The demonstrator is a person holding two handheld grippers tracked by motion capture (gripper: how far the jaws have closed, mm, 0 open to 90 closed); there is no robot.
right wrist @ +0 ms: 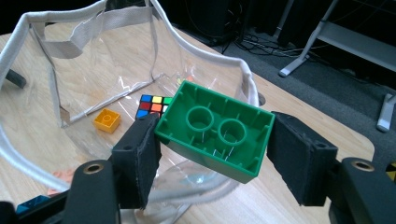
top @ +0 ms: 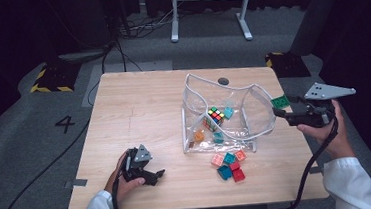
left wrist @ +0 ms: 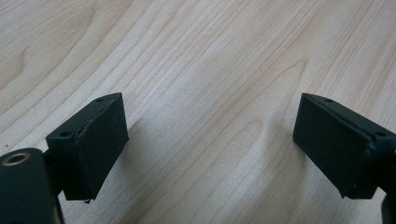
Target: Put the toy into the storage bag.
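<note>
I am resting my left gripper (top: 159, 174) released on the wooden counter (top: 139, 113). Five loose bricks (top: 230, 164) are lying ahead. My right gripper (right wrist: 212, 149) is grasping one green brick (right wrist: 215, 129), hollow underside facing me, long axis spanning the jaws, just beside the clear bag (top: 197, 91) rim. Grey carpet (top: 19, 117) is lying beyond.

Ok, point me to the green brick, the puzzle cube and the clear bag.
green brick (right wrist: 217, 135), right gripper view, on its hollow underside between the jaws.
puzzle cube (top: 216, 115), high view, on its top face.
clear bag (top: 197, 78), high view, on its white rim.
</note>
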